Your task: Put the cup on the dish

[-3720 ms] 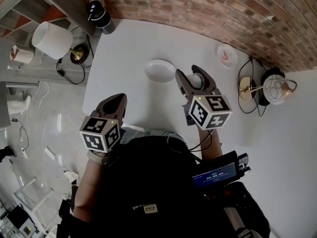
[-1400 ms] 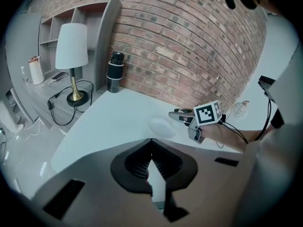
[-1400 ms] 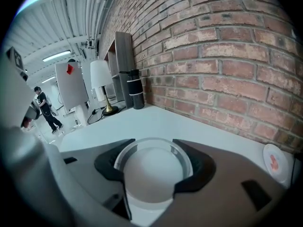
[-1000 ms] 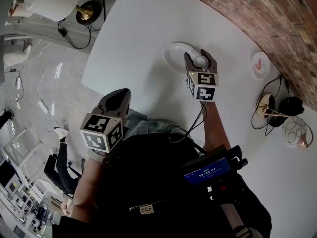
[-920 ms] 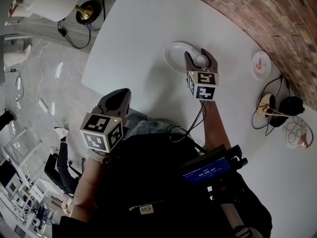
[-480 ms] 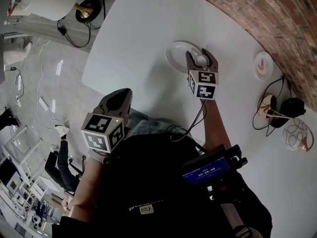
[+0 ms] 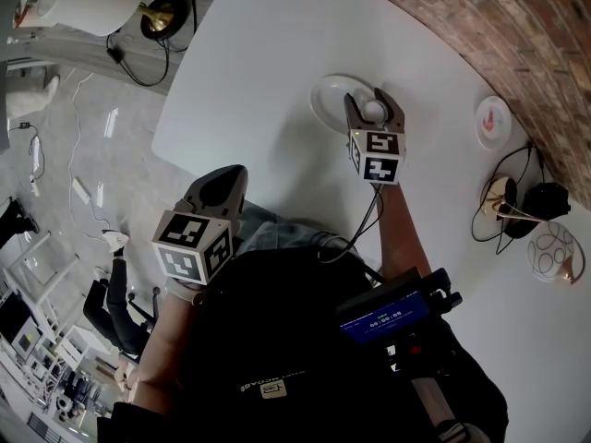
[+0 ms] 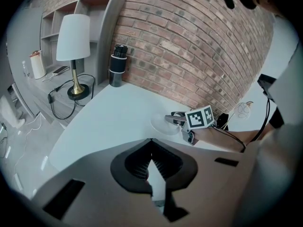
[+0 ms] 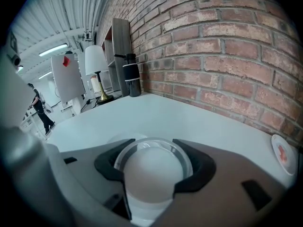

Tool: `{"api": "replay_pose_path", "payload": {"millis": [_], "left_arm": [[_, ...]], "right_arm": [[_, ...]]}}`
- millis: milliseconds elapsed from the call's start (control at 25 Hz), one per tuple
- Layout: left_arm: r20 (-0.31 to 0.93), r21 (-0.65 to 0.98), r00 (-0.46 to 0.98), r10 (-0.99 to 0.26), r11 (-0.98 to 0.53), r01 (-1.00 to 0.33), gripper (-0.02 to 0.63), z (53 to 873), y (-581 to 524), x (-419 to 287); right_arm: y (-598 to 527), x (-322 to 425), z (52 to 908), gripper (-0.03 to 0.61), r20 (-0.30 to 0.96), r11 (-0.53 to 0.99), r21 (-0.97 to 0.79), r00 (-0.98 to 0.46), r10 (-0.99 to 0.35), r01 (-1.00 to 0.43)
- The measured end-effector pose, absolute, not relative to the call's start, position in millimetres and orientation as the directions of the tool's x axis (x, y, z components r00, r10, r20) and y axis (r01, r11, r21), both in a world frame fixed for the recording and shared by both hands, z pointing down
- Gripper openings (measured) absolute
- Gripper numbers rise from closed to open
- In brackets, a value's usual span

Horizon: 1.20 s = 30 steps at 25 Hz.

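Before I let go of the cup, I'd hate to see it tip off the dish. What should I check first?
1. Grip: the right tool has its jaws closed on the cup: ok.
2. Centring: in the head view the cup shows at the right rim of the dish, not over its middle: not ok.
3. Contact: whether the cup's base touches the dish: cannot tell.
4. Landing spot: nothing else lies on the dish: ok.
5. Left tool: shut, empty, well away from the dish: ok.
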<state>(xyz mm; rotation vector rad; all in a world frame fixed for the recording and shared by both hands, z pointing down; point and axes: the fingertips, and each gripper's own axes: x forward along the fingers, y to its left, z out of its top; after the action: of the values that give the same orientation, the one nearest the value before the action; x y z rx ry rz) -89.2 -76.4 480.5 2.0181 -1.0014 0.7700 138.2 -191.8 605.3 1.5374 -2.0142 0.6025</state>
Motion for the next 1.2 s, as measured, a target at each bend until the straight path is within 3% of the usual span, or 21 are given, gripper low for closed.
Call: {"api": "replay_pose_path", "payload": {"millis": [1200], "left_arm": [[0.756,0.352,0.522,-0.396,-0.427,-0.833,0.005,479,-78,-85]], "right_arm": [[-198,115,602,0.249,0.598,0.358,0.054,-0.256,-0.759,-0.932]]}}
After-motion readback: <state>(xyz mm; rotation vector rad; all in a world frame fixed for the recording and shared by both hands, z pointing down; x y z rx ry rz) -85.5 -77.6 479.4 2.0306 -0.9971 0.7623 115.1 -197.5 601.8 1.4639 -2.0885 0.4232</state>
